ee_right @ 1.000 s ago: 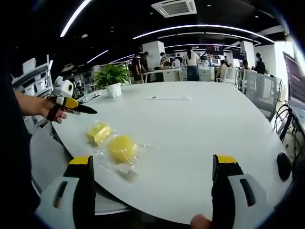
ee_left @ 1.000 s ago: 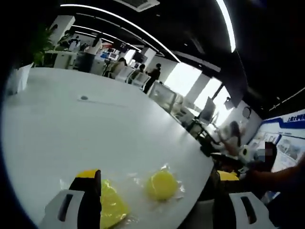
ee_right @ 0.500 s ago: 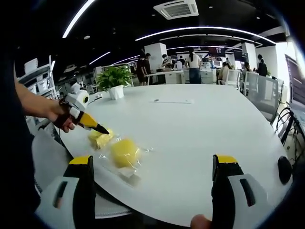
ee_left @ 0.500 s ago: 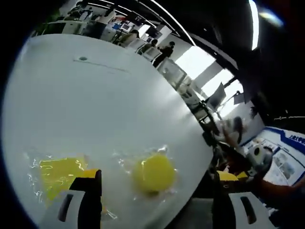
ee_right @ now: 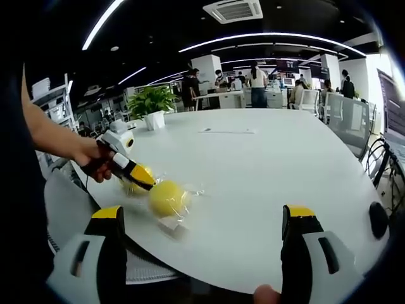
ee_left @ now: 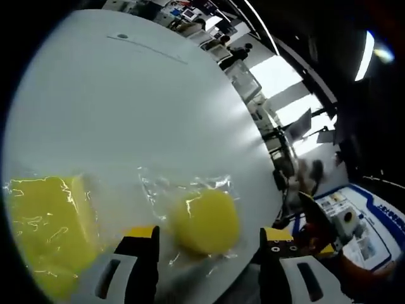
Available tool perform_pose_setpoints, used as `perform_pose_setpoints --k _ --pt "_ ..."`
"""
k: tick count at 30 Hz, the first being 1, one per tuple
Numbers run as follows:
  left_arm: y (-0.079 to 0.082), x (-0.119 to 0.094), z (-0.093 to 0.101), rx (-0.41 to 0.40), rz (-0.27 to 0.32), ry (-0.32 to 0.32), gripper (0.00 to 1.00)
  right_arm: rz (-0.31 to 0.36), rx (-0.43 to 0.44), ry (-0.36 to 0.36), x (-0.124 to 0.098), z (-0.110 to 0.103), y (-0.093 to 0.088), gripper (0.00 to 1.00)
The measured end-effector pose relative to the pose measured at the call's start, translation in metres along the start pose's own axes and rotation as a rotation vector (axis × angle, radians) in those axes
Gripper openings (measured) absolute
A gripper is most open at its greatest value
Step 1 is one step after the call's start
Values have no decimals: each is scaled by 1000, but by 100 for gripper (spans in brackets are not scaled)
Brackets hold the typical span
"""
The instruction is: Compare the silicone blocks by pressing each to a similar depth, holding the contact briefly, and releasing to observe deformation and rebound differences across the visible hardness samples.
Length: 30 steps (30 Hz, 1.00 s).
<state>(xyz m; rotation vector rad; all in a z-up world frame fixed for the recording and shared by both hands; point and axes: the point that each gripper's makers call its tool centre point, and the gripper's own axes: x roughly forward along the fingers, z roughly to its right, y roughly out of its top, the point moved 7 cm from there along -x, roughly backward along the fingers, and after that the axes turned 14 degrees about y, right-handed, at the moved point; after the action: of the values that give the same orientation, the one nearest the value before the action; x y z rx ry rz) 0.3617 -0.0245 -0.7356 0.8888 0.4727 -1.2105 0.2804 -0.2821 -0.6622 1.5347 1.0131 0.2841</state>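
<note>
A round yellow silicone block (ee_left: 205, 221) in a clear plastic bag lies on the white table (ee_left: 126, 114). It sits just ahead of my left gripper (ee_left: 209, 235), between the two yellow-tipped jaws, which stand apart without touching it. A squarer yellow block (ee_left: 47, 234), also bagged, lies to its left. In the right gripper view, a hand (ee_right: 95, 158) holds the left gripper (ee_right: 147, 182) tilted down over the two blocks, its tips beside the round block (ee_right: 168, 197). My right gripper (ee_right: 205, 221) is open near the table's edge, with nothing between its jaws.
A potted plant (ee_right: 152, 101) and a flat paper strip (ee_right: 224, 131) sit at the table's far side. A black round object (ee_right: 378, 220) is at the right edge. People and desks fill the office behind. The right gripper (ee_left: 319, 228) shows beyond the table rim.
The left gripper has come down and forward onto the two blocks, and its jaws have narrowed around the round one. The right gripper has stayed still and open.
</note>
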Motion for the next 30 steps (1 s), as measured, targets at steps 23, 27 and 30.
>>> perform_pose_setpoints --k 23,27,30 --pt "-7 9 -7 76 9 66 12 -33 40 -33 -6 4 -13 97" --pt "-4 10 -7 66 -4 46 7 -27 43 -62 -11 10 -17 97" --pt "-3 9 -4 95 -18 40 5 -7 47 -80 -11 13 -14 97"
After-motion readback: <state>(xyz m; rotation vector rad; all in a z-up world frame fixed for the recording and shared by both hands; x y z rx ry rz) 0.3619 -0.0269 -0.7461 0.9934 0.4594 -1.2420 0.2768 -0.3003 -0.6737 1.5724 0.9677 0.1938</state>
